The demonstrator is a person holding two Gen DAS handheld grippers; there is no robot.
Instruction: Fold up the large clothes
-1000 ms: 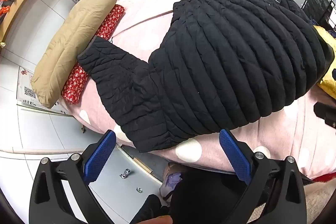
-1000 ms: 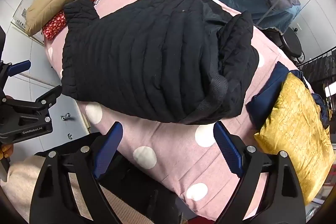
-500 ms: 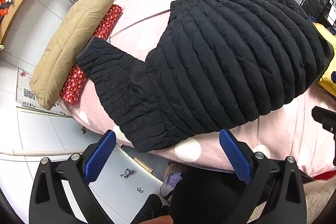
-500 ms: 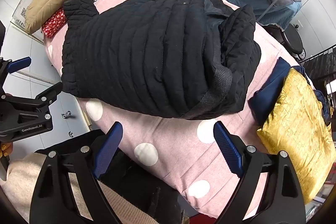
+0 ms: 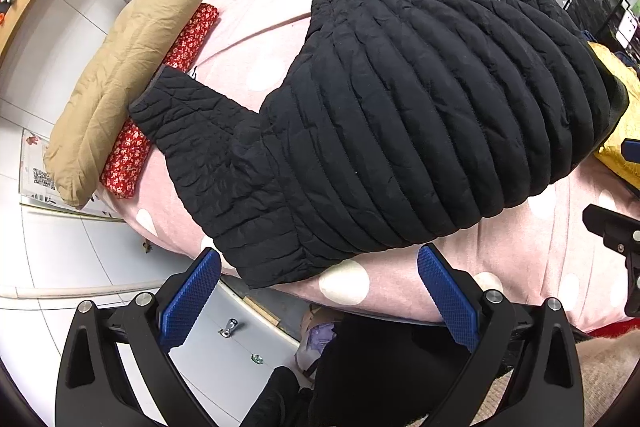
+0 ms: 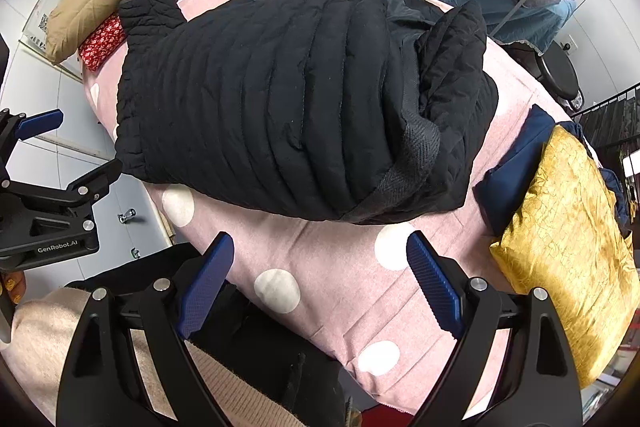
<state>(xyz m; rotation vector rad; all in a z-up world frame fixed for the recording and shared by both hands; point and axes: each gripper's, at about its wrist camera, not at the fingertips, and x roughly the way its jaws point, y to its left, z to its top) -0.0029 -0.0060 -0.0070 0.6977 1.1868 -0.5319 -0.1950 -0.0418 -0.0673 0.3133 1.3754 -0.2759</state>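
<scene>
we've got the black quilted jacket [image 5: 400,115] spread on the pink bed [image 6: 340,275], both our left hand-held gripper [image 5: 319,279] and right hand-held gripper [image 6: 320,267] released, hovering at its near edge.

left hand-held gripper [image 5: 318,291] agape, right hand-held gripper [image 6: 316,283] agape

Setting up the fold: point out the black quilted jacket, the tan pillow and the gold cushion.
black quilted jacket [image 5: 420,115], left wrist view, middle of its back.
tan pillow [image 5: 120,75], left wrist view, its centre.
gold cushion [image 6: 568,227], right wrist view, its crinkled face.

Matt quilted blk jacket [image 5: 400,115] on soft pink cloth bedcover [image 6: 340,267], shiny gold pillow [image 6: 568,239]
</scene>
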